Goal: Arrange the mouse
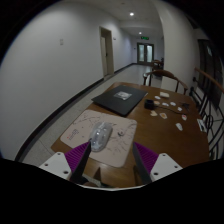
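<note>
A silver-grey mouse [100, 136] lies on a white patterned mouse mat [75, 130] at the near end of a wooden table [160, 135]. My gripper [106, 158] is open and empty, its two magenta pads [148, 156] spread wide. The mouse sits just ahead of the fingertips, about midway between them, resting on the mat with a gap at either side. The fingers hover over the near edge of the mat and table.
A closed black laptop [122, 98] lies beyond the mat. Small white objects [166, 104] are scattered on the right half of the table. Chairs [165, 75] stand at the far end and right side. A long corridor with white walls runs on the left.
</note>
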{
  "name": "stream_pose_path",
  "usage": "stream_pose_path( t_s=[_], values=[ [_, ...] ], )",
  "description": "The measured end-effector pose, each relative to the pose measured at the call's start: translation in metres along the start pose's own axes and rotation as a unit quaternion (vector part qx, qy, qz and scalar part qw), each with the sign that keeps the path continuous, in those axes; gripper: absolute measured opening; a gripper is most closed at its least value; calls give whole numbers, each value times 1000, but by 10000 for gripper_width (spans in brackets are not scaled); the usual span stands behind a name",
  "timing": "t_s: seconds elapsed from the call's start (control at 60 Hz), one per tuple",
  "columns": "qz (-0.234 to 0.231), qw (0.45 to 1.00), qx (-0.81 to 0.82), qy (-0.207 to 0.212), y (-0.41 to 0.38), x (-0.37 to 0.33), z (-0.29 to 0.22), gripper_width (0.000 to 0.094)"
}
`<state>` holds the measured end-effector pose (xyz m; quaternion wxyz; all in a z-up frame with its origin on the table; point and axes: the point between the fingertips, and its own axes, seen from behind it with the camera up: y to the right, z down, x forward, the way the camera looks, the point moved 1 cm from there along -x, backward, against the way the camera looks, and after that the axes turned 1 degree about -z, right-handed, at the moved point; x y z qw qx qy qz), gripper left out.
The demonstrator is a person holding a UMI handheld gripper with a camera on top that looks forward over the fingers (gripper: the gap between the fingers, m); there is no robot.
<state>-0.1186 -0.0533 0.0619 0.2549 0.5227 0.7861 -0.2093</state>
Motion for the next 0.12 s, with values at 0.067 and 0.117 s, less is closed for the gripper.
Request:
stream_pose_path(
  t_s=[0.067,0.117],
  values=[
    [-8,1000,12,7,24,-27,10,845],
    [-10,1000,17,11,45,-45,20,846]
  ],
)
